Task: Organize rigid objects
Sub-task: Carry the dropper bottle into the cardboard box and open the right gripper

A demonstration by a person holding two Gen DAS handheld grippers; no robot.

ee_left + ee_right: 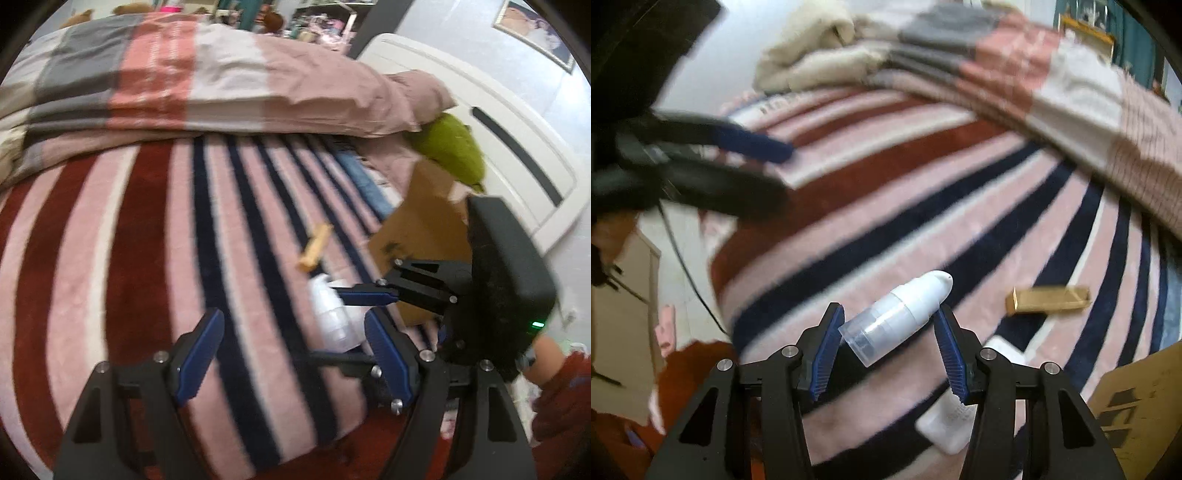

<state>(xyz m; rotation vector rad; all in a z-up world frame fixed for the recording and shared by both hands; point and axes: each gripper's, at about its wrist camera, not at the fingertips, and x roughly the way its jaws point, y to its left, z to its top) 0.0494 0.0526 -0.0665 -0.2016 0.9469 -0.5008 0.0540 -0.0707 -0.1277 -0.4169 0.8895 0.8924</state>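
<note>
My right gripper is shut on a white pump bottle, which sits tilted between the blue pads above the striped blanket. The bottle also shows in the left wrist view, held by the right gripper. My left gripper is open and empty over the blanket. A gold rectangular box lies on the blanket to the right; it also shows in the left wrist view. A white tube lies below the right gripper.
A cardboard box stands at the bed's right edge, also seen in the right wrist view. A folded quilt lies across the far side. A green plush rests by the white headboard.
</note>
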